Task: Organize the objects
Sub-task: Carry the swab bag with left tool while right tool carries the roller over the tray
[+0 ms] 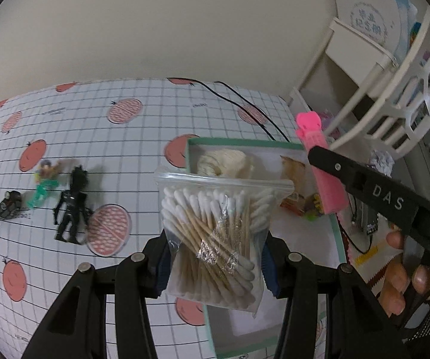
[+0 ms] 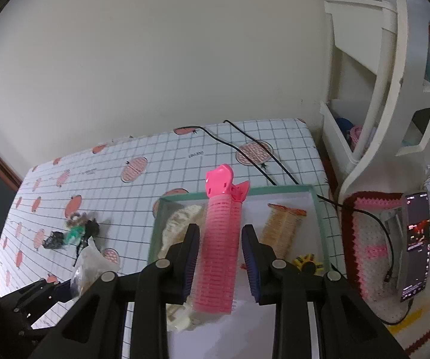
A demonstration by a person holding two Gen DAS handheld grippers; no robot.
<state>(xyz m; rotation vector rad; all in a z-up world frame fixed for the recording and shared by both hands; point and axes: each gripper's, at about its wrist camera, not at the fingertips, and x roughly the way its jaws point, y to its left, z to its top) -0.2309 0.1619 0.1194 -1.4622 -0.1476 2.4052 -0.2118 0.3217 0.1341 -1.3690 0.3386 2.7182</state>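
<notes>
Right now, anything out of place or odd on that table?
Nothing spilled or broken. Both grippers hold items over the green-rimmed box: the left gripper a bag of cotton swabs, the right gripper a pink hair roller. Three small toys lie loose on the checked cloth, outside the box.

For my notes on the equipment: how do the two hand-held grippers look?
Both hand-held grippers, left and right, are matte black plastic with angular linkage arms, round silver pivot pins and dark blue ribbed pads. The right one carries white letters "DAS".
</notes>
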